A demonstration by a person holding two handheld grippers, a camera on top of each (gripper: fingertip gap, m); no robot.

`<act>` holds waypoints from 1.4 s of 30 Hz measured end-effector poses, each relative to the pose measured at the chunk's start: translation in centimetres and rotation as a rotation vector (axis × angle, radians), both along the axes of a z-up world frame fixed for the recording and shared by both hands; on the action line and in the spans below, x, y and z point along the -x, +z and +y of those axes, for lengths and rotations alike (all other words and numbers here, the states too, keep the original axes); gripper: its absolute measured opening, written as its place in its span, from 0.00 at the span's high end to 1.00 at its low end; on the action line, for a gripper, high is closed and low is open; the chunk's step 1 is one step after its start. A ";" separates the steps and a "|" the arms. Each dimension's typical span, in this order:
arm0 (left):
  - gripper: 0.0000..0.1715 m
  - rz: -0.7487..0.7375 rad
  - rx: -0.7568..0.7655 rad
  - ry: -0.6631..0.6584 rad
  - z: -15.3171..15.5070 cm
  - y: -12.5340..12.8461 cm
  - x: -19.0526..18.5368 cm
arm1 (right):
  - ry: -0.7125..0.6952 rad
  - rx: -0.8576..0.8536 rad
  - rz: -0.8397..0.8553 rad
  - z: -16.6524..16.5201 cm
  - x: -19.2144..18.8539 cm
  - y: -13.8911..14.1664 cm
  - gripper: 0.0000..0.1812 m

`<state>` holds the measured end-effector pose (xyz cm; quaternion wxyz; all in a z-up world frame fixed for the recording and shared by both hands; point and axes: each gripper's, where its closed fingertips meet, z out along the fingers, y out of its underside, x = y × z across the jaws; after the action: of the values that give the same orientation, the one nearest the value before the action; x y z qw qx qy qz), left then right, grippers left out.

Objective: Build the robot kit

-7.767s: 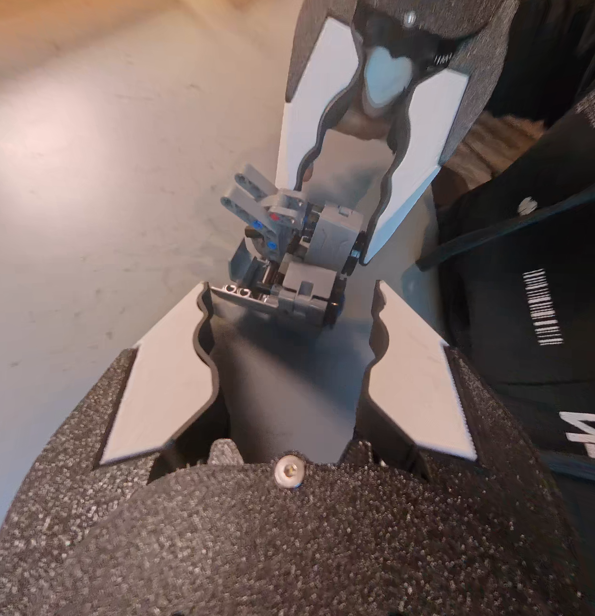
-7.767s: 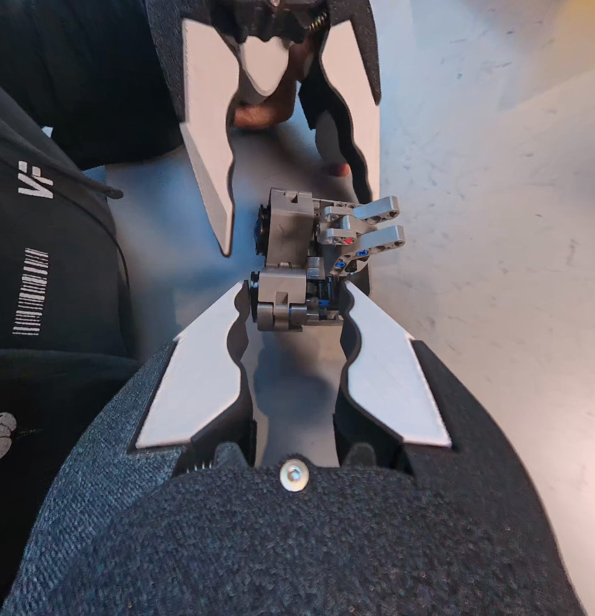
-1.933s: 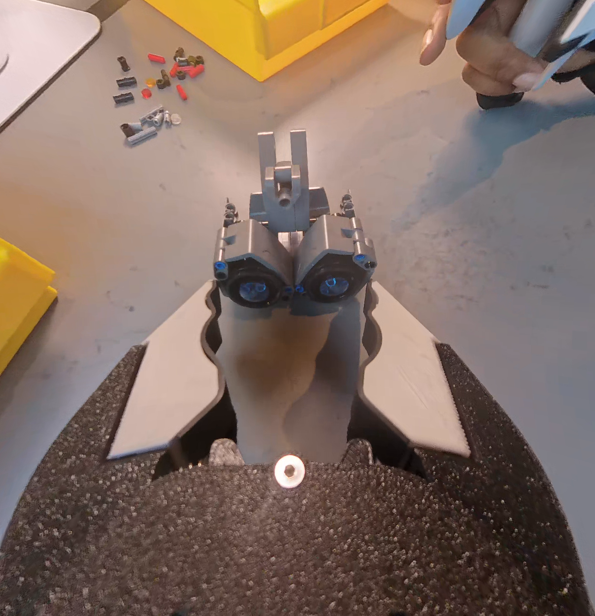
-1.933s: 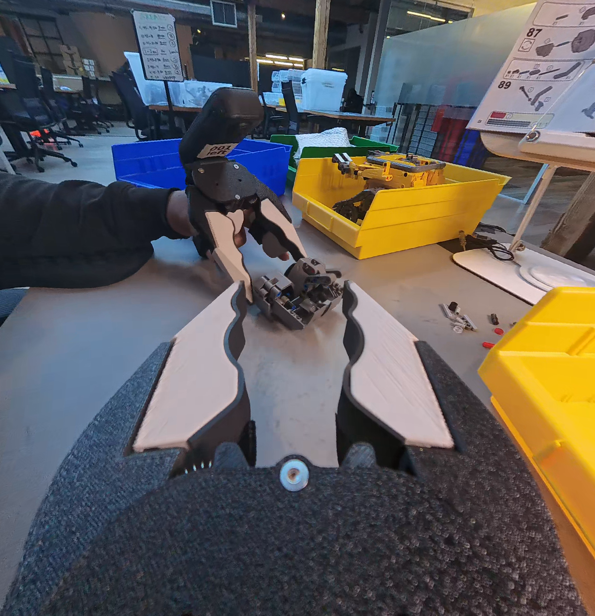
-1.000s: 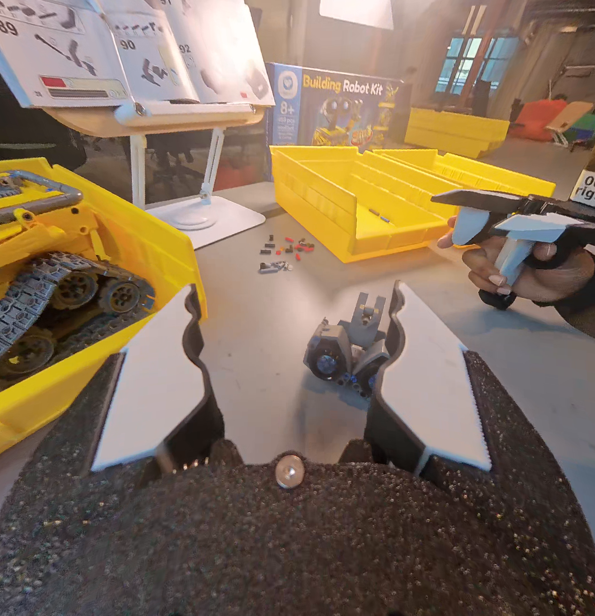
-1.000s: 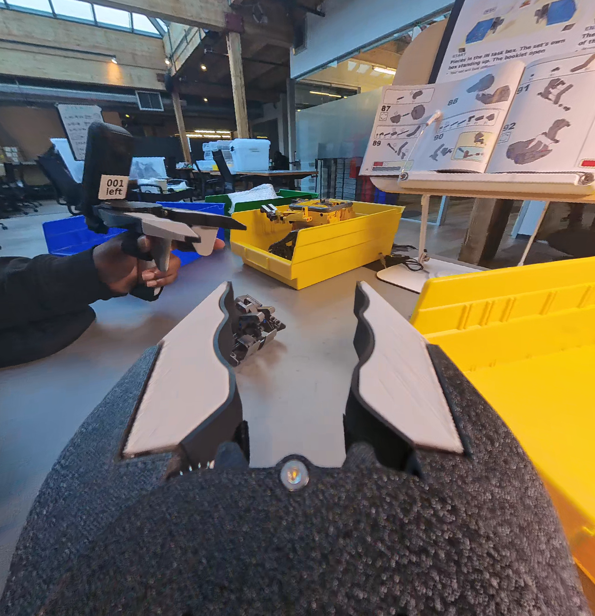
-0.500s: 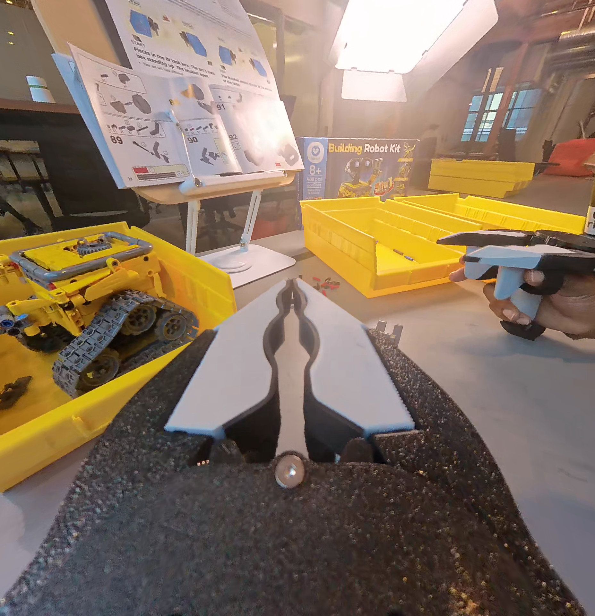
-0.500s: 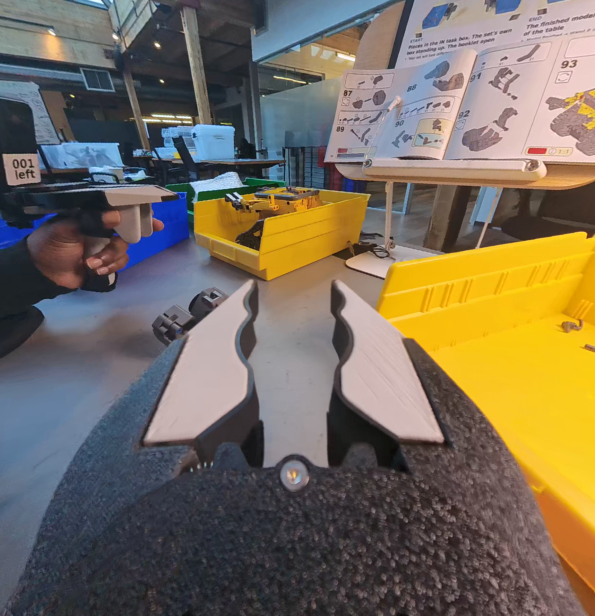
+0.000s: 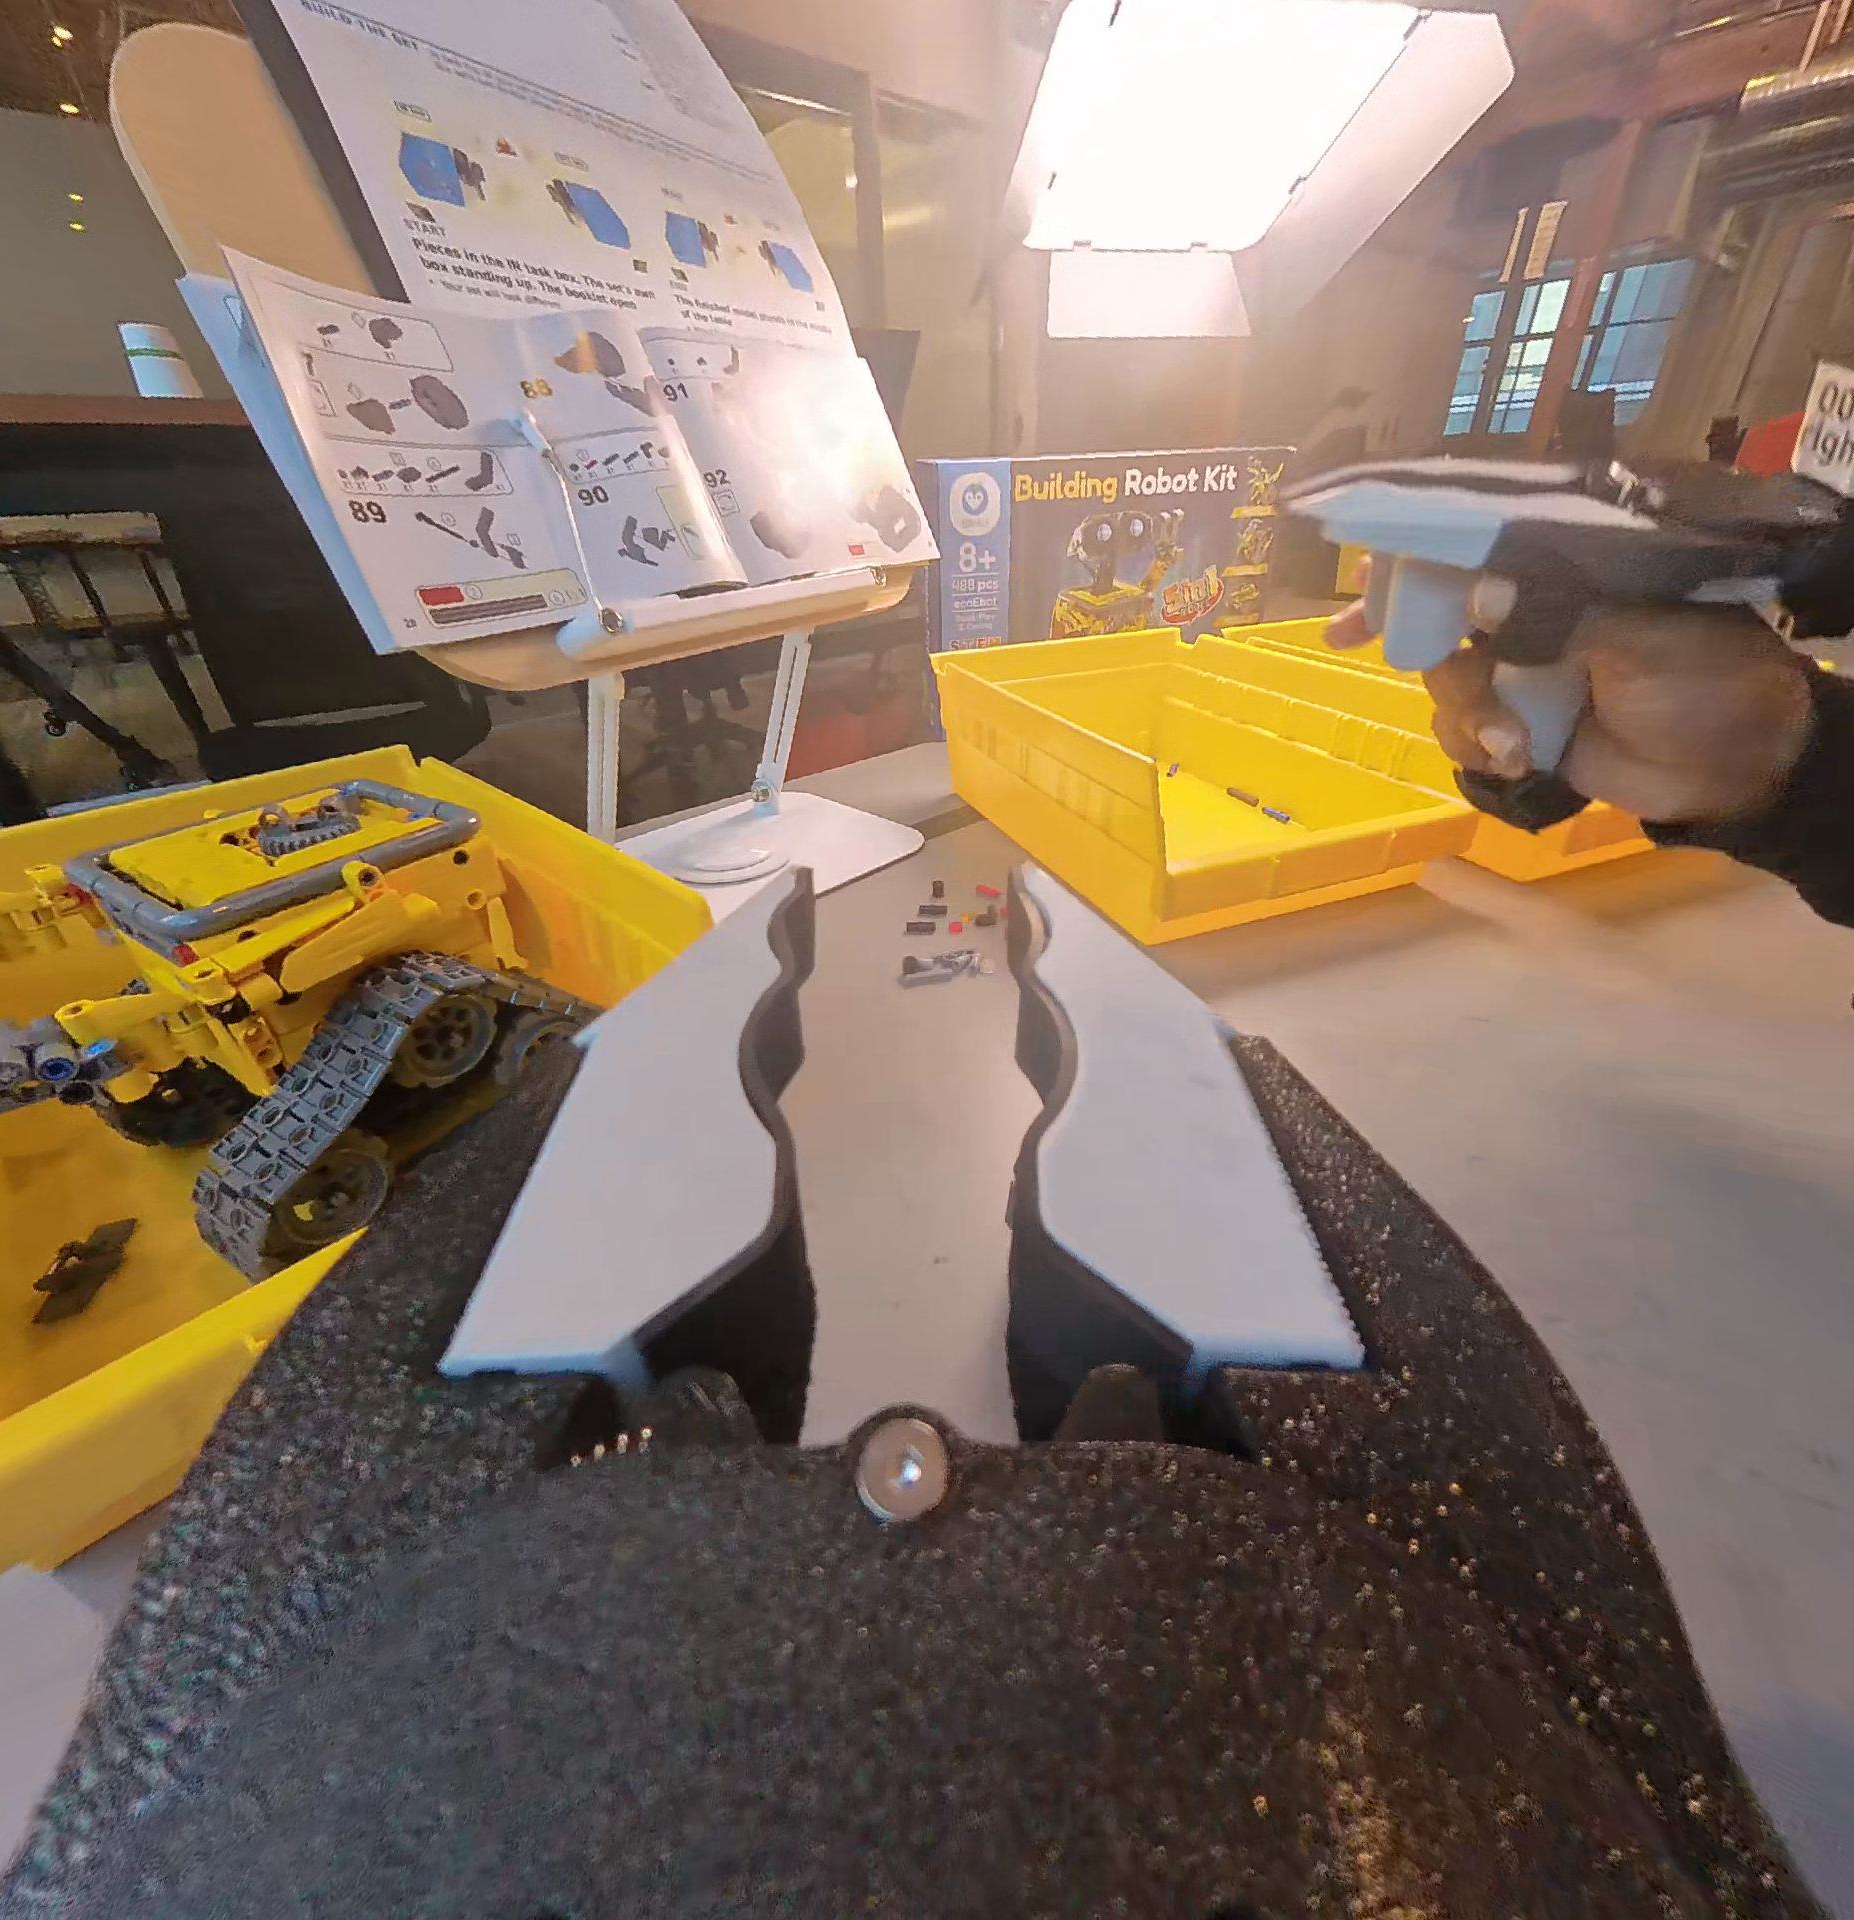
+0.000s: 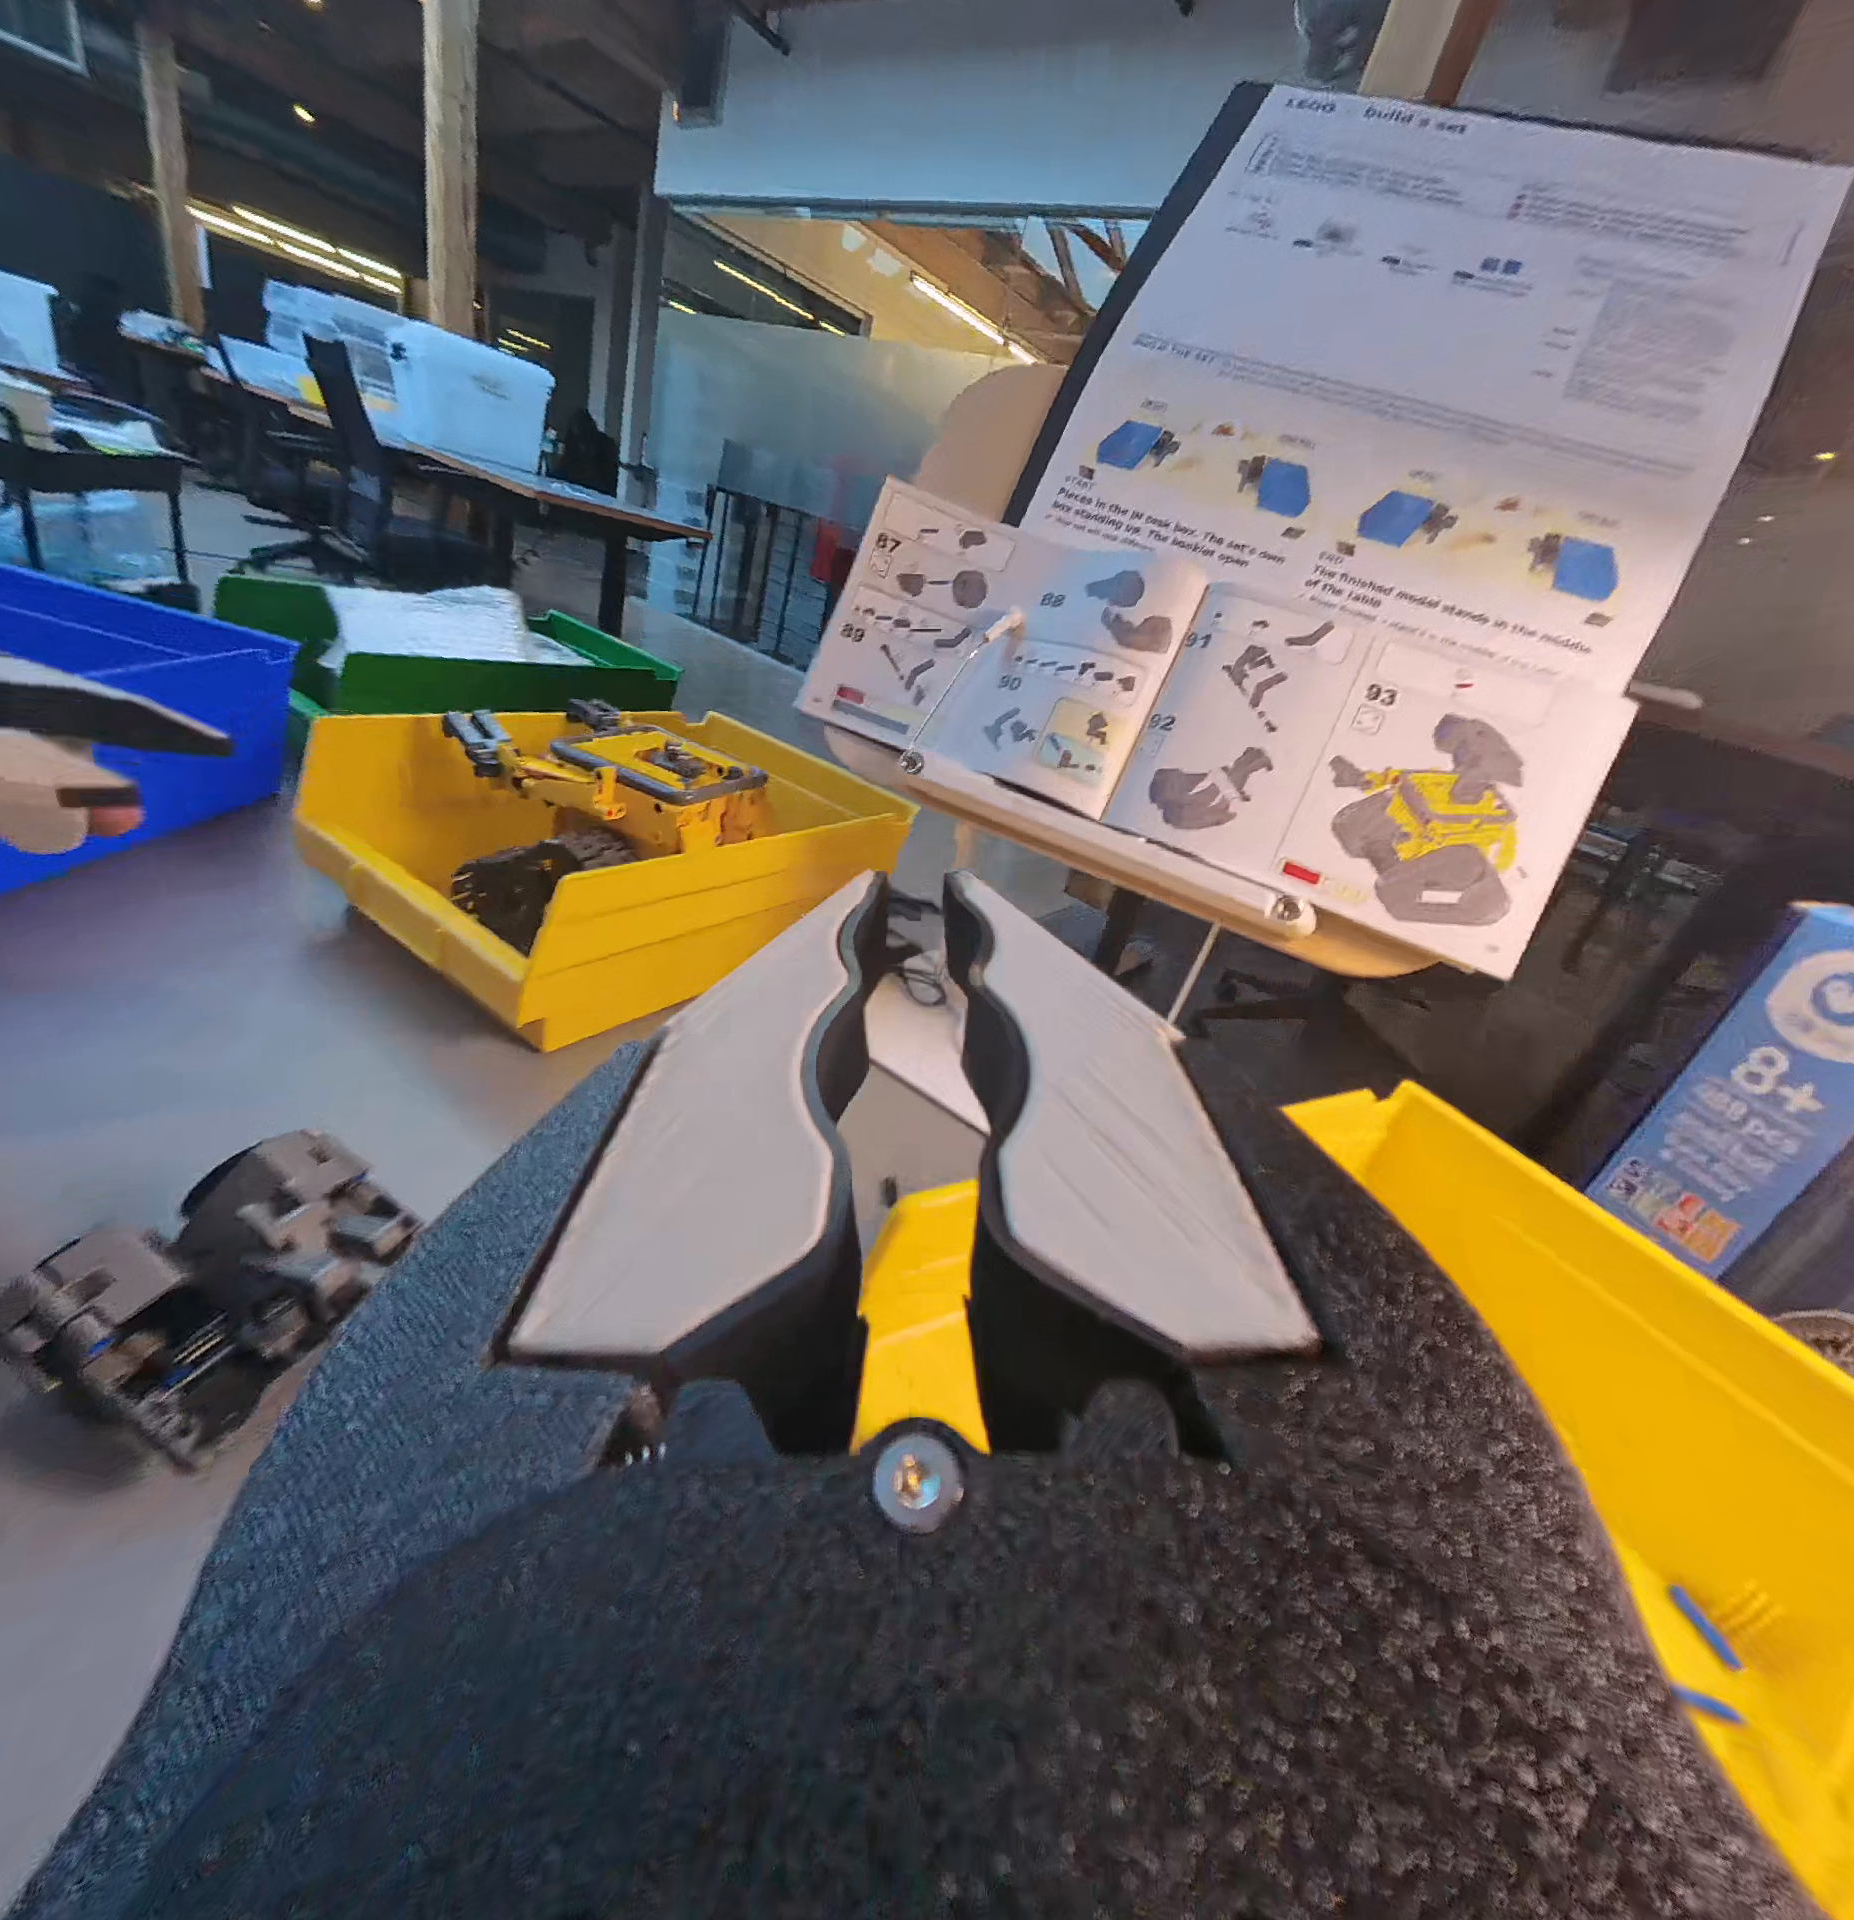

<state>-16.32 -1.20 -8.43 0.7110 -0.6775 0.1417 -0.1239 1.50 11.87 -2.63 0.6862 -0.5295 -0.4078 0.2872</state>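
A grey brick-built model (image 10: 196,1288) with two round housings lies on the grey table (image 10: 175,1039), left of and below my right gripper (image 10: 915,914). The right gripper is all but shut, with a thin slit between its tips and nothing in it; it hangs over the near corner of a yellow bin (image 10: 1525,1351). My left gripper (image 9: 907,894) is part open and empty, pointing at a scatter of small loose parts (image 9: 944,940). The grey model does not show in the left wrist view. Each gripper shows in the other's view, the right (image 9: 1422,520) and the left (image 10: 71,717).
A yellow bin (image 9: 71,1403) at the left holds a yellow tracked model (image 9: 279,987). Shallow yellow bins (image 9: 1193,800) stand at the right. An open instruction booklet (image 9: 590,468) rests on a stand behind, beside a kit box (image 9: 1099,551). Blue (image 10: 123,707) and green (image 10: 466,655) bins stand farther off. The left gripper's tips are roughly 25 cm from the right gripper's.
The left gripper set the grey model on the table, let go, lifted, shut, and has part opened again. The right gripper drew back, rose, turned right and closed its fingers.
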 end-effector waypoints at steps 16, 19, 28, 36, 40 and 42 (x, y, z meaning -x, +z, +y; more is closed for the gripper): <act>0.79 0.042 0.060 -0.008 0.9 -2.4 -0.7 | -0.128 0.066 -0.072 17.5 8.2 0.8 0.90; 0.79 0.045 0.067 -0.009 1.0 -2.6 -0.8 | -0.137 0.073 -0.119 19.4 9.3 0.0 0.90; 0.79 0.004 0.113 0.019 1.6 -3.5 0.3 | -0.142 0.047 -0.191 21.5 10.7 -0.6 0.91; 0.79 0.011 0.127 0.019 1.8 -4.0 0.2 | -0.177 0.085 -0.170 23.2 8.5 -0.7 0.91; 0.79 0.019 0.134 0.023 2.0 -4.3 0.2 | -0.206 0.089 -0.165 24.2 7.1 -0.4 0.91; 0.79 0.020 0.137 0.026 2.0 -4.4 0.2 | -0.219 0.090 -0.171 24.7 6.5 -0.2 0.91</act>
<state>-16.56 0.82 -12.80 0.6630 -0.7276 0.1311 -0.1173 -5.02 36.60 -2.87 0.6520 -0.6234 -0.3911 0.1824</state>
